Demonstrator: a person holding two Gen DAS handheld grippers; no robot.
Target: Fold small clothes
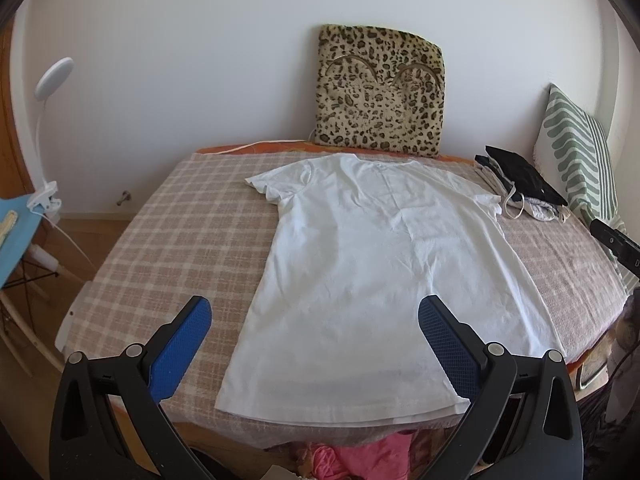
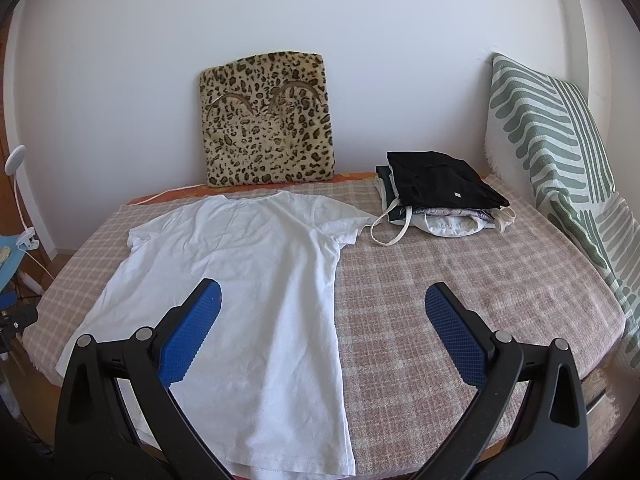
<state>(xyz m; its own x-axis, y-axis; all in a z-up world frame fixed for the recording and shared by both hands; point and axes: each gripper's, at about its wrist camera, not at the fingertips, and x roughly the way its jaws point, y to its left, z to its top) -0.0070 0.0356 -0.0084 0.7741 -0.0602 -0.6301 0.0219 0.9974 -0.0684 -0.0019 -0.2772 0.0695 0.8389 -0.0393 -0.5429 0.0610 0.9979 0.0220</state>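
A white T-shirt [image 1: 368, 264] lies spread flat on the checked blanket [image 1: 160, 240], collar toward the wall, hem at the near edge. It also shows in the right wrist view [image 2: 248, 280]. My left gripper [image 1: 316, 312] is open and empty, held above the shirt's lower left part. My right gripper [image 2: 324, 300] is open and empty, held above the shirt's right side edge. A stack of folded clothes [image 2: 440, 196] with a black garment on top sits at the far right of the bed; it also shows in the left wrist view [image 1: 520, 184].
A leopard-print cushion [image 1: 380, 92] leans on the back wall. A green-striped pillow [image 2: 560, 152] stands at the right. A clip lamp [image 1: 48, 128] and a blue chair [image 1: 16, 236] stand left of the bed. Pink cloth [image 1: 360, 456] lies below the near edge.
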